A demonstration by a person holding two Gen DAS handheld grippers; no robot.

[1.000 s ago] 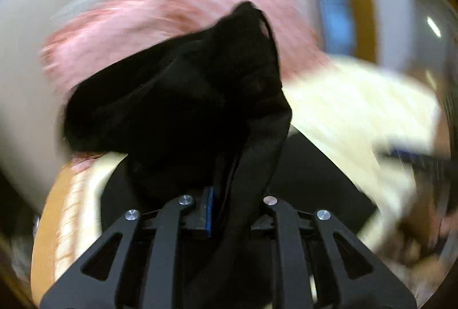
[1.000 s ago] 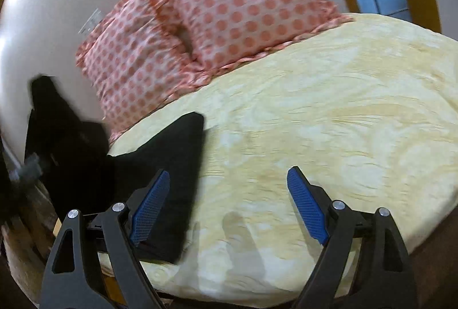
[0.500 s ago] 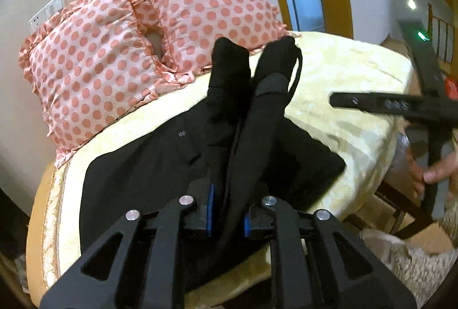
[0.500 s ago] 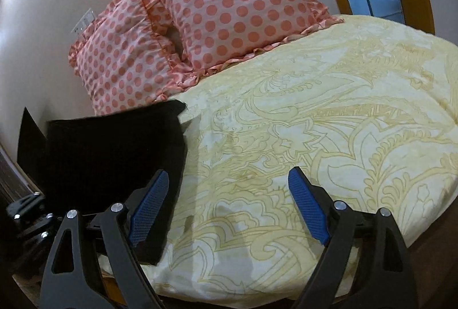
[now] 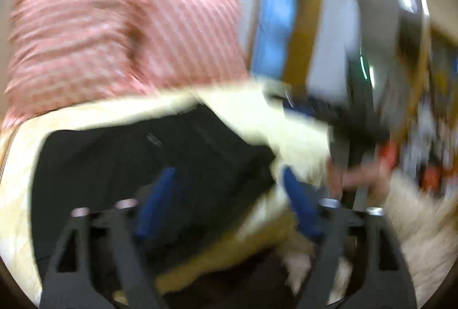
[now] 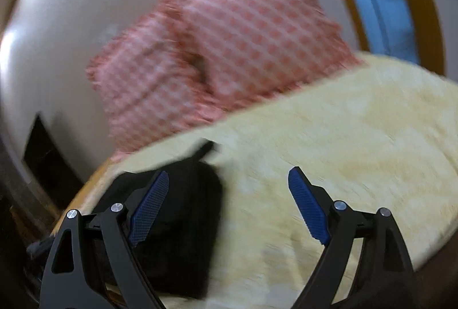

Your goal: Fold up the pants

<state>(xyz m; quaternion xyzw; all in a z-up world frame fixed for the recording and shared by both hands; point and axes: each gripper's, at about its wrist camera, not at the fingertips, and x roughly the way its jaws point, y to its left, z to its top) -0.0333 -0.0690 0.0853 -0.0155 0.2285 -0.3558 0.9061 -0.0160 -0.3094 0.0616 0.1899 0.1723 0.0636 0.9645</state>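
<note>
Nearest, the left gripper (image 5: pixel 226 200) and right gripper (image 6: pixel 226 204) both hang spread, holding nothing. Beyond them the black pants (image 6: pixel 183 211) lie folded at the near edge of the yellow bed (image 6: pixel 357 143); pink pillows (image 6: pixel 229 57) behind. The fold looks laid; next comes smoothing or another fold

Bare yellow bed (image 6: pixel 357 137) is lying open right of the black pants (image 6: pixel 183 223); 2 pink pillows (image 6: pixel 229 51) are blocking the far edge.
</note>
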